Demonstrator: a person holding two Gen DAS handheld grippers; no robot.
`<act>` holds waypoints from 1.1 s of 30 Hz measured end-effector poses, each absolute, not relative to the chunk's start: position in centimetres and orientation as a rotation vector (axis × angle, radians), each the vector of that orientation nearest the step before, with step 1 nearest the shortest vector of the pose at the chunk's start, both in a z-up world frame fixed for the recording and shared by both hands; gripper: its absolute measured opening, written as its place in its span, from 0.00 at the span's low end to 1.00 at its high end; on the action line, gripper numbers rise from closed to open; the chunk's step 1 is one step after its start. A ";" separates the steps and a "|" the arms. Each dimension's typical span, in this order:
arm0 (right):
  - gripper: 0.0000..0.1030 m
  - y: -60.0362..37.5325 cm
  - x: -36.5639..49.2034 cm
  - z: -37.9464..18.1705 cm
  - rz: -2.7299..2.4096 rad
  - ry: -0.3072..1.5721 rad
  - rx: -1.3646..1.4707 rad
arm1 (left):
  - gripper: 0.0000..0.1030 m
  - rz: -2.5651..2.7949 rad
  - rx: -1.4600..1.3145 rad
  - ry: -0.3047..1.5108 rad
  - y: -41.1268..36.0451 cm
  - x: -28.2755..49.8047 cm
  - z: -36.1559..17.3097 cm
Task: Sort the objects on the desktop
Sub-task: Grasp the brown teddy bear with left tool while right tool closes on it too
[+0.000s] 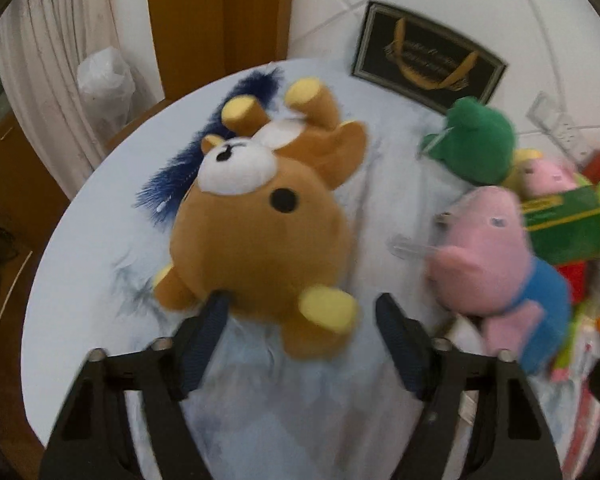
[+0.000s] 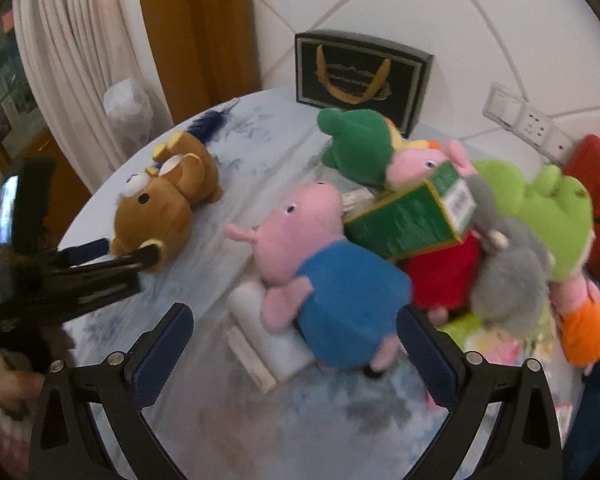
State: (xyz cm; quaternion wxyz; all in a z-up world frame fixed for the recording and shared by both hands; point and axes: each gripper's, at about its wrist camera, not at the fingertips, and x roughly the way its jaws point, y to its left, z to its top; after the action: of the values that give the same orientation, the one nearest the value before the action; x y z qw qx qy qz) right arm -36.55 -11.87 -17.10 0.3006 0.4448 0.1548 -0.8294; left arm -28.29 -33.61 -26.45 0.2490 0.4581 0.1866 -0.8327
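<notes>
Left wrist view shows the left gripper (image 1: 300, 312) open around the brown bear (image 1: 260, 240) near the bench's (image 1: 80, 248) left edge, so a shallow closing could pinch only an ear and drop it, while the right gripper (image 2: 296, 324) gapes empty over the pink pig (image 2: 320, 272).

No text can be read: gold lettering on the black box (image 2: 362, 70) and the green box's (image 2: 410, 220) label are blurred.

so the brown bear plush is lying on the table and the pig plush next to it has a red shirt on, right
Not quite: the pig plush beside the brown bear plush wears a blue shirt, not red. The right wrist view shows it clearly. The bear does lie on the table.
</notes>
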 end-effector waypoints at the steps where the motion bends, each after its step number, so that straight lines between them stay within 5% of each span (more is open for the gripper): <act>1: 1.00 -12.7 -37.0 -17.6 -2.195 0.423 1.188 | 0.66 -2.256 1.251 0.474 -33.9 -28.3 -26.9; 15: 0.99 -23.6 -36.2 -20.0 -2.002 0.498 1.149 | 0.61 -2.112 1.318 0.426 -41.7 -19.3 -29.2; 18: 0.79 -24.6 -36.3 -20.4 -1.991 0.486 1.158 | 0.61 -2.202 1.277 0.454 -40.5 -18.9 -26.2; 22: 0.77 -24.7 -37.2 -20.2 -1.996 0.472 1.174 | 0.66 -2.283 1.262 0.524 -38.4 -20.0 -23.6; 29: 0.86 -24.6 -39.1 -19.5 -2.009 0.439 1.188 | 0.71 -2.215 1.354 0.509 -37.3 -26.2 -26.6; 33: 1.00 -25.6 -40.3 -20.5 -1.975 0.440 1.208 | 0.85 -2.233 1.350 0.518 -37.9 -27.1 -27.6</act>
State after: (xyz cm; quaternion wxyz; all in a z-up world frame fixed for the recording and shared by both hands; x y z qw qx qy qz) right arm -40.29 -25.57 -20.49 0.3826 0.4735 0.1725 -0.7744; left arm -27.15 -37.91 -27.60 0.2381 0.4929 0.1890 -0.8152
